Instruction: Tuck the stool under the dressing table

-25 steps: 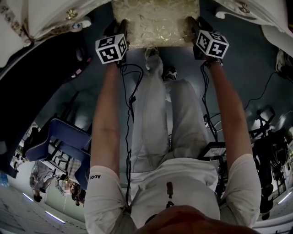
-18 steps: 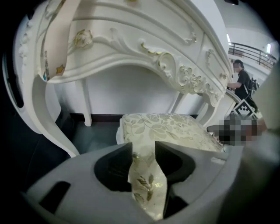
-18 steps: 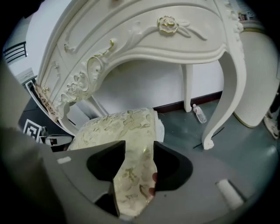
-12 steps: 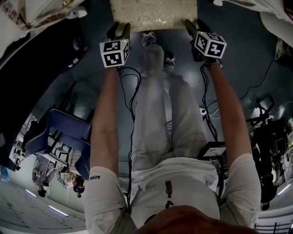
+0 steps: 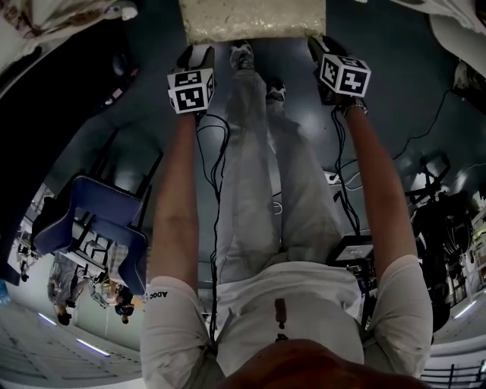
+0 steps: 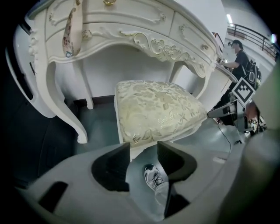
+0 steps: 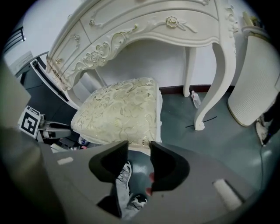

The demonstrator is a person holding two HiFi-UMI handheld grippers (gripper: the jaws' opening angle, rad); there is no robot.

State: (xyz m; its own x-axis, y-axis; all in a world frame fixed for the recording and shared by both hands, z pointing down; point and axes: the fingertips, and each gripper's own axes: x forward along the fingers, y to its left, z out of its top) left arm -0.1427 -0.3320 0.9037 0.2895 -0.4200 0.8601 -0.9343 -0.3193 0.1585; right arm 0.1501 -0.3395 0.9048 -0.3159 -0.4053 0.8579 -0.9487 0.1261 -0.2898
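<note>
The stool [image 5: 250, 19], with a cream floral cushion, stands at the top of the head view, partly under the white carved dressing table [image 6: 131, 30]. My left gripper [image 5: 194, 55] is at the stool's near left corner. Its jaws have just been opening, and nothing is between them. In the left gripper view the seat [image 6: 155, 109] lies just beyond the left gripper [image 6: 143, 151]. My right gripper [image 5: 319, 44] is at the near right corner. Its jaws have just been closing, with a clear gap and nothing gripped. The right gripper [image 7: 139, 151] faces the cushion [image 7: 122, 111] and the table [image 7: 144, 26].
My legs and shoes [image 5: 241, 53] stand between the grippers on the dark floor. A blue chair [image 5: 99, 220] is at the left, and cables and a black box [image 5: 353, 251] at the right. A bottle [image 7: 195, 99] lies by the table leg, next to a white woven chair [image 7: 256, 83].
The stool has slid away towards the table. Both grippers, which flanked its near corners, have followed it forward and now sit off the cushion at its near edge.
</note>
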